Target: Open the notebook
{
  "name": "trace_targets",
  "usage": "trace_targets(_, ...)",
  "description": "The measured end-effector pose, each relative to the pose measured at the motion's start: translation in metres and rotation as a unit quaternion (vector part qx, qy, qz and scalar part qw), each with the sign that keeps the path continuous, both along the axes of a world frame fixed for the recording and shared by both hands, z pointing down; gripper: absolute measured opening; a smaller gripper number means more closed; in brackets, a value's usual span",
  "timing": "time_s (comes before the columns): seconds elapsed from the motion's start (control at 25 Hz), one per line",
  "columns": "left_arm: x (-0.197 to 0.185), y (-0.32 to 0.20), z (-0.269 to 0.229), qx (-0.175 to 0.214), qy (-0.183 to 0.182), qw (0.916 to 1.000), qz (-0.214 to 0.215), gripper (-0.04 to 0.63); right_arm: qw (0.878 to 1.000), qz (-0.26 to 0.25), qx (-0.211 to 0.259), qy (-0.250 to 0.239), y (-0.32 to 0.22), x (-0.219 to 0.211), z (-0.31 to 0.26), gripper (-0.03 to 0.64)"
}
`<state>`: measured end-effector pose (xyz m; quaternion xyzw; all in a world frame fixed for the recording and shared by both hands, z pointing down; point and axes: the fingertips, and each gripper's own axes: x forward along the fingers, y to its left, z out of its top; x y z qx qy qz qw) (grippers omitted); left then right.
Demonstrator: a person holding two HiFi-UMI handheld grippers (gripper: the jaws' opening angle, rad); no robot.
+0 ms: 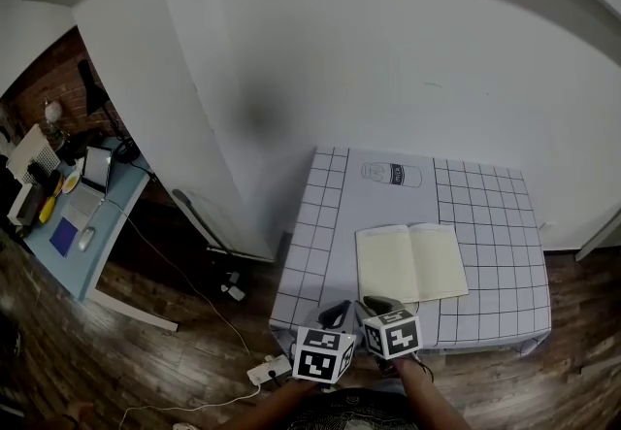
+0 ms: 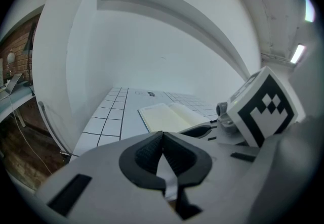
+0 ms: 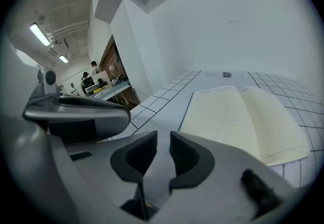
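The notebook lies open flat on the white gridded table, with cream lined pages facing up. It also shows in the left gripper view as the notebook and in the right gripper view as the notebook. Both grippers hover side by side at the table's near edge, just short of the book. My left gripper is shut with nothing in it. My right gripper stands slightly open, with a narrow empty gap between its pads.
A printed can drawing marks the table's far side. A white wall rises behind the table. At the left stands a blue desk with a laptop and clutter. A power strip and cable lie on the wooden floor.
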<state>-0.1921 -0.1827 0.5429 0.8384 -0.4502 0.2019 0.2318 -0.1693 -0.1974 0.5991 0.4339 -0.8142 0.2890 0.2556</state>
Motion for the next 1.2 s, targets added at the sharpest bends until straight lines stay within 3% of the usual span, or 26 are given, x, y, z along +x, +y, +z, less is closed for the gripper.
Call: trace_targets(1.2,0.032,0.04,-0.013,-0.007,0.042,0.9989,-0.02,0.011,0.996,0.025,0.08,-0.016,0.051,0.035,-0.058,0.015)
